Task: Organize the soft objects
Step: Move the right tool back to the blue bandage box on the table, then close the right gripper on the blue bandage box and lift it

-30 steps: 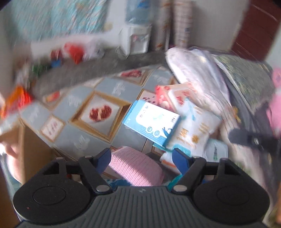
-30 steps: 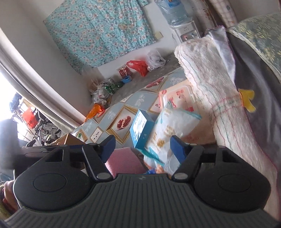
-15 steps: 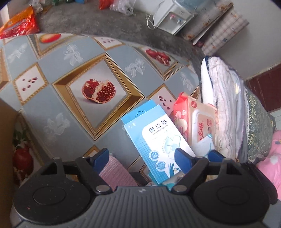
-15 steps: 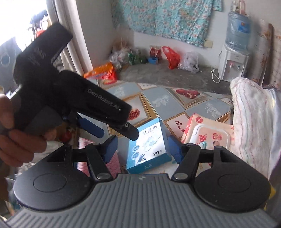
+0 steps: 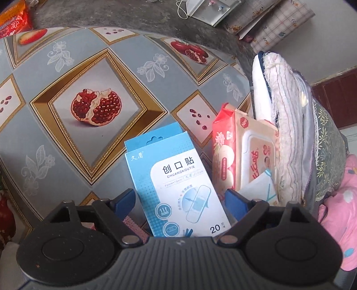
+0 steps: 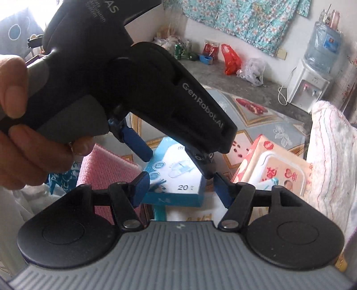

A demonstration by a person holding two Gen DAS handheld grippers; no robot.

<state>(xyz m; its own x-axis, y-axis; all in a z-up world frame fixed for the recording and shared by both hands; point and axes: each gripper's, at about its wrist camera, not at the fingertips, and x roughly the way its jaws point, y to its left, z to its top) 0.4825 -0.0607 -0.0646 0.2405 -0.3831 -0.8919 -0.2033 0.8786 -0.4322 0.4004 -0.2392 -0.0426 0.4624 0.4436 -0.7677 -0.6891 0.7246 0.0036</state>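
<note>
A blue box of plasters [image 5: 176, 185] lies on the patterned table between the open fingers of my left gripper [image 5: 179, 199]; it also shows in the right wrist view [image 6: 176, 176]. Right of it lies a pink pack of wet wipes [image 5: 243, 156] [image 6: 274, 169]. A folded stack of towels and cloths [image 5: 290, 125] [image 6: 332, 156] stands at the right. A pink knitted cloth [image 6: 107, 169] lies left of the box. My right gripper [image 6: 181, 193] is open and empty, just behind the left gripper [image 6: 176, 165], which hovers over the box.
The table carries a pomegranate-print cover [image 5: 96, 107]. Pink fabric [image 5: 339, 212] lies at the far right. A water dispenser [image 6: 312, 73] and plastic bags [image 6: 232, 58] stand on the floor by the far wall, under a floral curtain [image 6: 241, 20].
My left gripper has swung down over the table and moved closer to the blue box, which now lies between its fingers. My right gripper turned left, and the left gripper fills its view.
</note>
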